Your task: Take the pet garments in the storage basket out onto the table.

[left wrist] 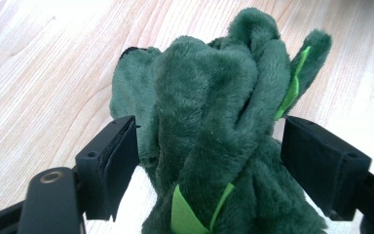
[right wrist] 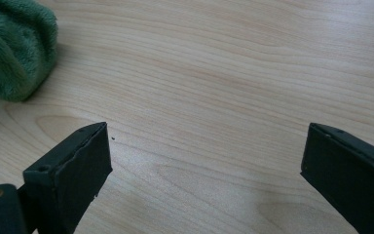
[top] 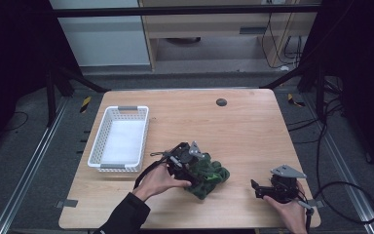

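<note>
My left gripper (left wrist: 209,161) stands spread around the dark green plush toy (left wrist: 219,122) lying on the pale wooden surface (top: 243,126), pads not pressing; my right gripper (right wrist: 207,165) waits spread nearby, ready to help.

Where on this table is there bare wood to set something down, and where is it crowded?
The table is bare across its far half, from the white basket to the right edge, apart from a small dark disc. Bare wood also lies between the green plush toy and the right hand-held gripper. It is crowded front centre, where the left hand-held gripper, open, straddles the toy.
</note>
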`<act>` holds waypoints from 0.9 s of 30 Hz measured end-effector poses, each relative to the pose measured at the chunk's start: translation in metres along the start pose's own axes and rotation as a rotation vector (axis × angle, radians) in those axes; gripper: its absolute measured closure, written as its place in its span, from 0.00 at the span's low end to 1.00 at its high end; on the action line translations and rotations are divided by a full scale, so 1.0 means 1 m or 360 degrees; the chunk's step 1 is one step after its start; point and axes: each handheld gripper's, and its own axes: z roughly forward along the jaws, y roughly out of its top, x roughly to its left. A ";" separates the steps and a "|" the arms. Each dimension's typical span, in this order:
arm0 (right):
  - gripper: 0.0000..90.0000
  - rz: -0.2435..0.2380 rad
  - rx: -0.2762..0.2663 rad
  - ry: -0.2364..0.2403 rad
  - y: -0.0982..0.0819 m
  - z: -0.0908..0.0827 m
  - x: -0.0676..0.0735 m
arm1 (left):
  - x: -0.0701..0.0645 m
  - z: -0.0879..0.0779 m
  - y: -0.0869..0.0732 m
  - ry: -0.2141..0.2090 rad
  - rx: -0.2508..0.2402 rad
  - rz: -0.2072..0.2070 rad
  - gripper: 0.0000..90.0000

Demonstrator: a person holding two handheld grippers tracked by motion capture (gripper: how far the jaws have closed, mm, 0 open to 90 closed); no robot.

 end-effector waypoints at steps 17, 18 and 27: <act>0.04 -0.0003 -0.0017 -0.0004 0.000 -0.001 -0.001 | -0.001 -0.043 -0.023 0.0056 -0.0199 -0.0017 0.20; 0.04 0.0001 -0.0017 -0.0004 0.000 -0.002 0.000 | -0.001 -0.045 -0.025 0.0062 -0.0213 -0.0024 0.20; 0.04 0.0015 -0.0018 -0.0003 0.000 -0.002 0.000 | 0.006 -0.066 -0.057 0.0155 -0.0408 -0.0173 0.19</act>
